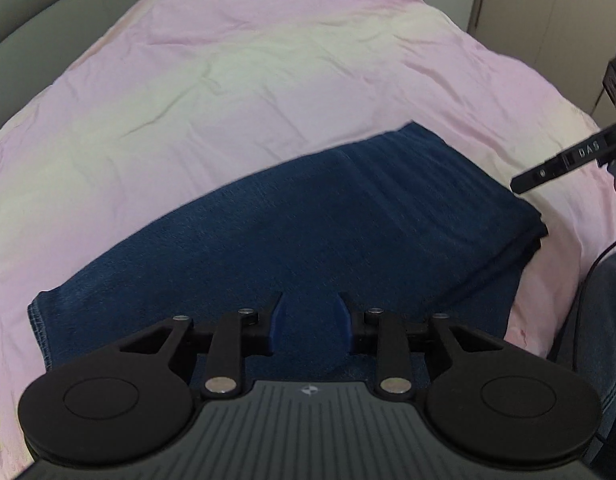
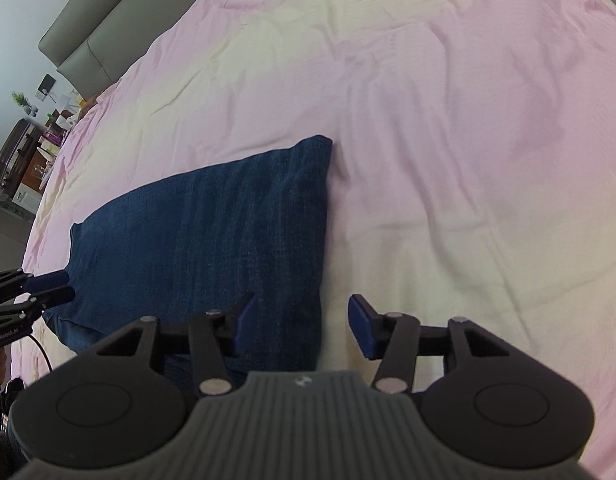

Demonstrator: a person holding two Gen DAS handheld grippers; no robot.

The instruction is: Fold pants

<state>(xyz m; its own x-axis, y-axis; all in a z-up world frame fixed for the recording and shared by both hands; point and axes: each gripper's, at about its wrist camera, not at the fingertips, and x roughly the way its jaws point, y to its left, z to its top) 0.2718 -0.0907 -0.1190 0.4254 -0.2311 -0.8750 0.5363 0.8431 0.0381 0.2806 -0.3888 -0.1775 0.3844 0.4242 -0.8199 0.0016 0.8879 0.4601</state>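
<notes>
We see a pair of dark blue jeans (image 1: 308,220) lying folded into a flat rectangle on a bed covered with a wrinkled pink sheet (image 1: 236,80). In the left wrist view the left gripper (image 1: 309,326) hangs over the near part of the denim, its blue pads (image 1: 278,322) partly apart with nothing pinched between them, only the fabric showing below the gap. We note the stacked layers of the fold at the right end of the jeans in this view, and a stitched hem at the lower left corner. The right gripper's black finger comes in from the right edge of that view, its tip just beside the far right corner of the jeans; we cannot tell if it touches. In the right wrist view the right gripper (image 2: 304,326) sits over the right edge of the jeans (image 2: 212,232), left pad over the denim, right pad (image 2: 361,328) over the bare sheet (image 2: 467,140), jaws moderately wide and holding nothing. The left gripper (image 2: 54,286) shows at the left edge of this view, its blue tips at the jeans' left end, a narrow gap between them, with a black cable trailing below it. A grey padded headboard (image 2: 96,28) runs along the far top left, and a cluttered shelf with a small plant stands beyond the bed's left side. A person's denim-clad leg (image 1: 599,320) is at the right edge of the left wrist view, beside the bed.
</notes>
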